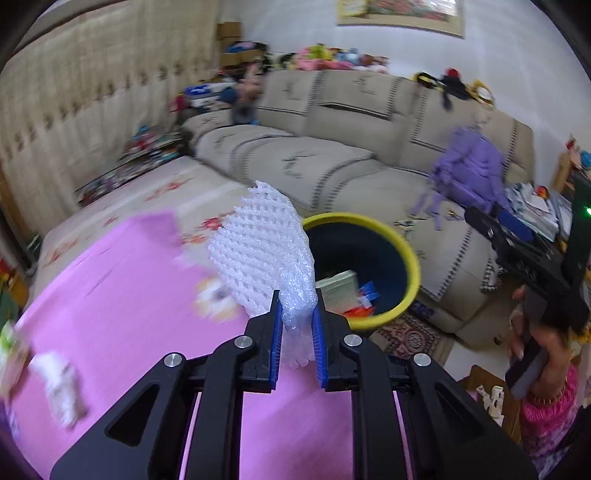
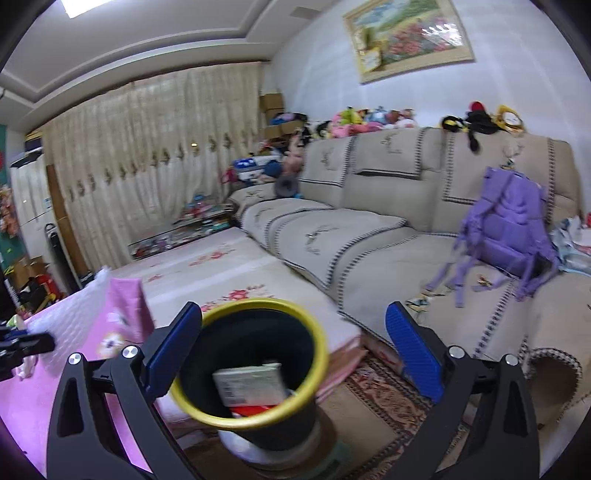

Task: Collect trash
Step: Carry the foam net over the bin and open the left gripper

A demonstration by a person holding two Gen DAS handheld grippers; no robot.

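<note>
left gripper (image 1: pixel 297 308): clamped on white foam net (image 1: pixel 258 251), net sticking up past the fingertips
right gripper (image 2: pixel 293 350): jaws wide, nothing in them
bin (image 1: pixel 402 251): one, yellow rim, just beyond and right of the net, so left hand nearer
in bin: roughly three bits
still on pink table (image 1: pixel 122 314): two or three blurry scraps

Soft, even indoor light from a ceiling panel (image 2: pixel 86 7) at upper left; both fisheye views are motion-blurred, bowed and dark at the corners.
</note>
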